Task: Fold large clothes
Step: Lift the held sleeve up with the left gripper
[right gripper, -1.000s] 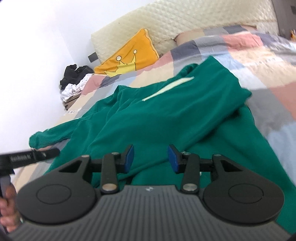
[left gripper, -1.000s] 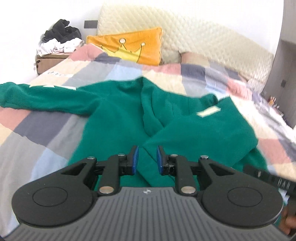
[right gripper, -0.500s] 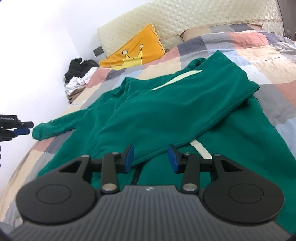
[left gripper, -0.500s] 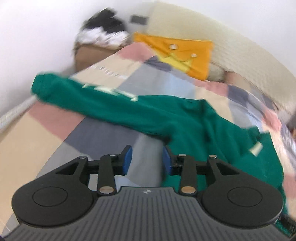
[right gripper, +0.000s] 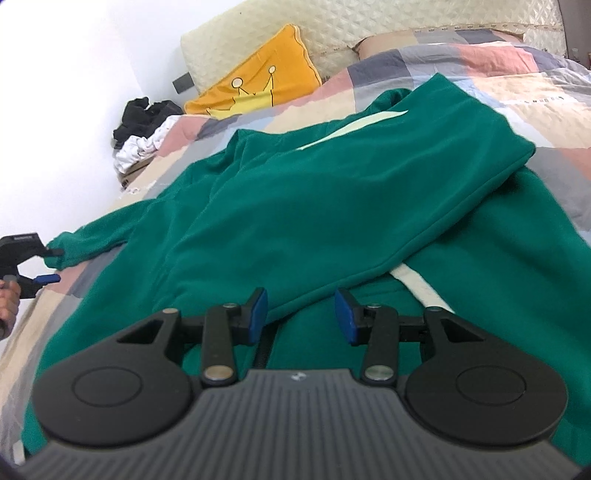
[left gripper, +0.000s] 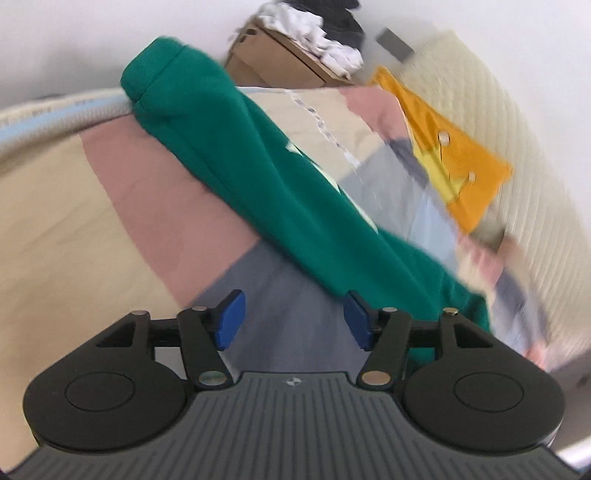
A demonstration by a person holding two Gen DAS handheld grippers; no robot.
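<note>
since a second earlier the left gripper (left gripper: 293, 314) had swung away from the body of the green sweatshirt (right gripper: 332, 206) out to its spread sleeve (left gripper: 258, 177), and its jaws had gone from nearly together to well apart; they were opening at this moment, with only grey patchwork between the blue pads and no cloth in them. the right gripper (right gripper: 300, 314) had barely shifted, its jaws held partly apart as before, hovering over the folded-over edge of the garment without pinching it.

the sweatshirt lay flat across the middle of the bed, one sleeve folded diagonally over the chest, a pale stripe showing on it. the other sleeve stretched out to the bed's left edge, its cuff (left gripper: 155, 70) lying at the rim of the mattress. in the right wrist view the left gripper (right gripper: 48, 264) sat just beside that cuff, held by a hand (right gripper: 9, 301) at the frame's edge, pads not on the fabric.

under the garment was a patchwork quilt (right gripper: 517, 88) in pink, beige, grey and blue. at the head of the bed leaned an orange cushion (right gripper: 258, 88) against a quilted cream headboard (right gripper: 332, 26). beside the bed's far left corner stood a cardboard box (left gripper: 280, 55) piled with black and white clothes (right gripper: 144, 129).
</note>
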